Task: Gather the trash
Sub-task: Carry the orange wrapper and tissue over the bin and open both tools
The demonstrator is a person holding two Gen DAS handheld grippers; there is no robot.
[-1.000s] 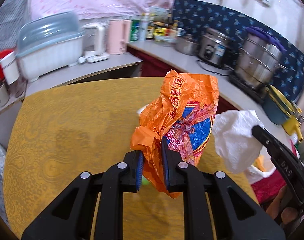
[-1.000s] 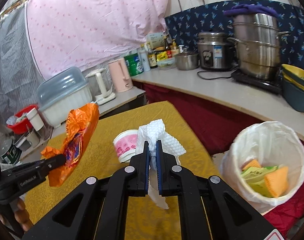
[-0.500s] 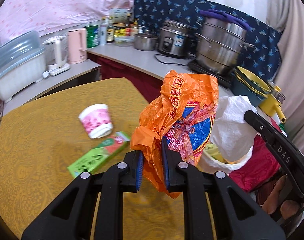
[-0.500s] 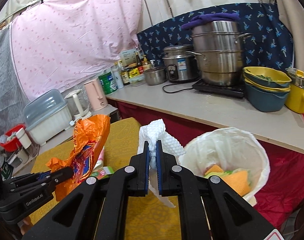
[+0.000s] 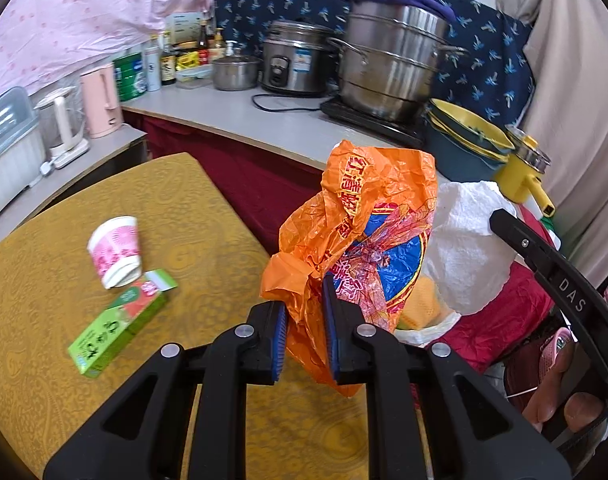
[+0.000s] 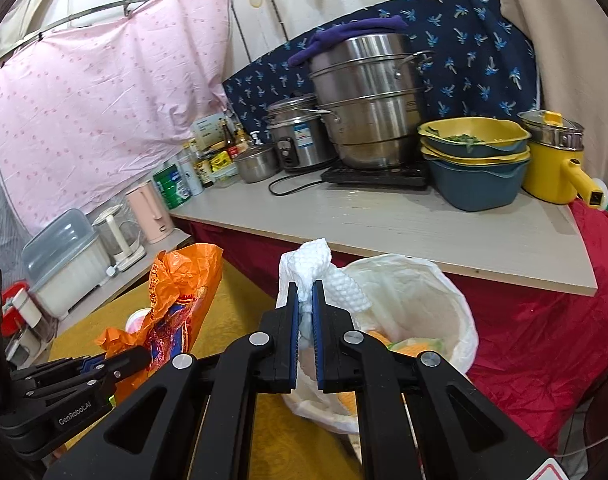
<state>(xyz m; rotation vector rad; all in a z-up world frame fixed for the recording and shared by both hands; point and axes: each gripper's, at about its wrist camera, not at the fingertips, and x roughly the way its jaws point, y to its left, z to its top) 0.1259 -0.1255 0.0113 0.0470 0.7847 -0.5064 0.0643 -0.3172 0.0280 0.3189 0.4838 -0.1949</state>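
My left gripper (image 5: pixel 304 292) is shut on a crumpled orange plastic wrapper (image 5: pixel 368 216), held up over the right edge of the yellow table (image 5: pixel 44 300). My right gripper (image 6: pixel 305 292) is shut on a wad of white paper towel (image 6: pixel 316 258), just in front of the white-lined trash bin (image 6: pixel 432 304) that holds orange and green scraps. From the right wrist view the orange wrapper (image 6: pixel 184 280) and left gripper (image 6: pixel 116 360) show at lower left. A pink paper cup (image 5: pixel 116 250) lies on its side on the table beside a green carton (image 5: pixel 120 322).
A grey counter (image 6: pixel 384 220) behind the bin carries a steel steamer pot (image 6: pixel 368 100), a rice cooker (image 6: pixel 300 136), stacked yellow and blue bowls (image 6: pixel 476 160) and a yellow pot (image 6: pixel 556 164). Red cloth (image 6: pixel 544 340) hangs below the counter. A person's fingers (image 5: pixel 560 400) show at the lower right.
Both grippers have swung right with their loads, from over the table toward the bin. The bin now sits right behind the paper towel; cup and carton have come into the left view.
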